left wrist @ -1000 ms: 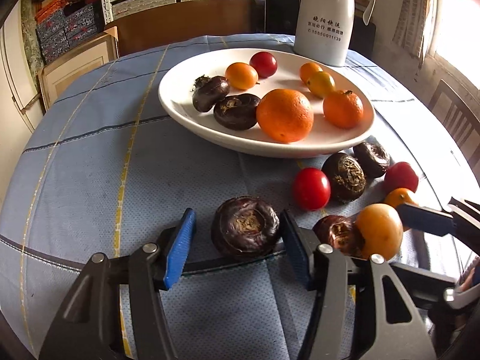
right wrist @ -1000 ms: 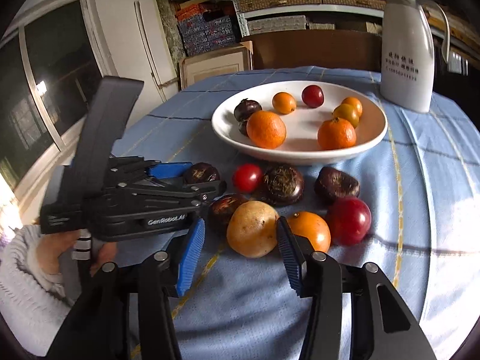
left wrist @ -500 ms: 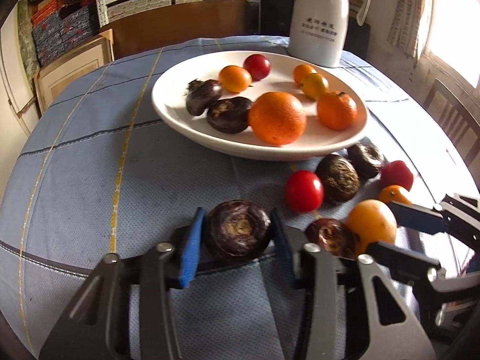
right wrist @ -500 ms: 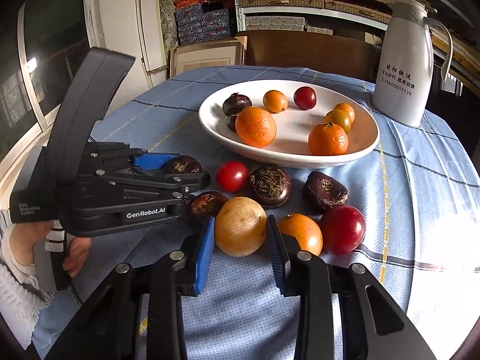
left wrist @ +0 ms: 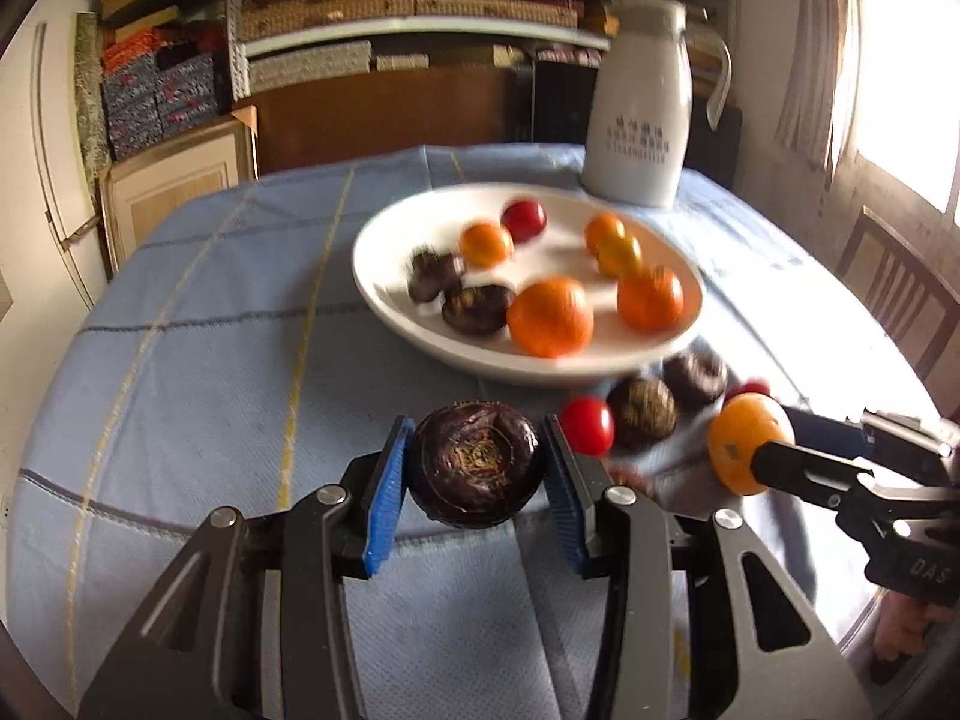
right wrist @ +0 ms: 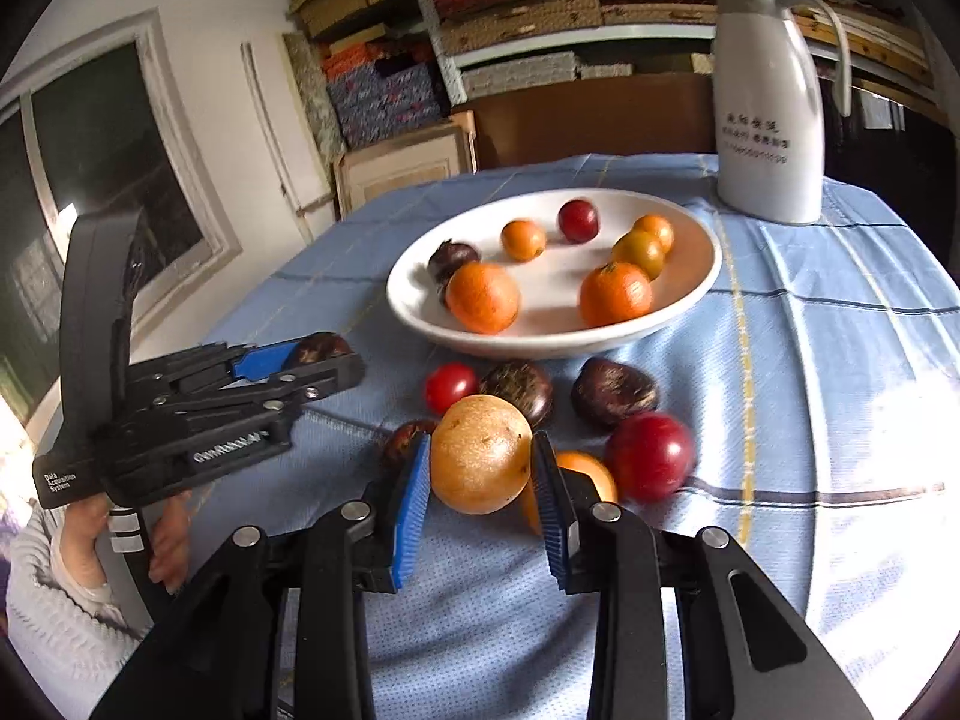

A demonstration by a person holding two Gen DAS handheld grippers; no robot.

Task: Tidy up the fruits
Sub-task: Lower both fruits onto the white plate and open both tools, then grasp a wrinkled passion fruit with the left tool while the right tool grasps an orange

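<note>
Left gripper [left wrist: 477, 465]: blue pads closed against both sides of a dark purple-brown water chestnut [left wrist: 476, 464], which appears raised off the blue checked tablecloth [left wrist: 210, 360]; from the right wrist view the same gripper [right wrist: 324, 360] sits at 9 o'clock of the loose fruit, with the chestnut's dark end showing between its fingers.

Right gripper [right wrist: 480, 462]: pads pressed on either flank of a yellow-orange round fruit [right wrist: 480, 453], apparently lifted clear of the cloth.

White bowl [right wrist: 414, 306]: at 12 o'clock of both grippers. Contents: two oranges [right wrist: 483, 297], three small orange-yellow fruits [right wrist: 523, 239], one red cherry tomato [right wrist: 578, 220], two dark water chestnuts [left wrist: 477, 309].

Loose items on the cloth, between bowl and right gripper:
- small red cherry tomato [right wrist: 450, 386], just at 11 o'clock of the held fruit;
- two dark chestnuts [right wrist: 613, 391], near the bowl's front rim;
- a third chestnut [right wrist: 405, 439] partly hidden behind the right gripper's left finger;
- larger red tomato [right wrist: 651, 456] at 3 o'clock of the held fruit;
- orange fruit [right wrist: 585, 468], half hidden behind the right finger, touching the red tomato.

White thermos jug [right wrist: 768, 102]: upright at 1 o'clock beyond the bowl.
</note>
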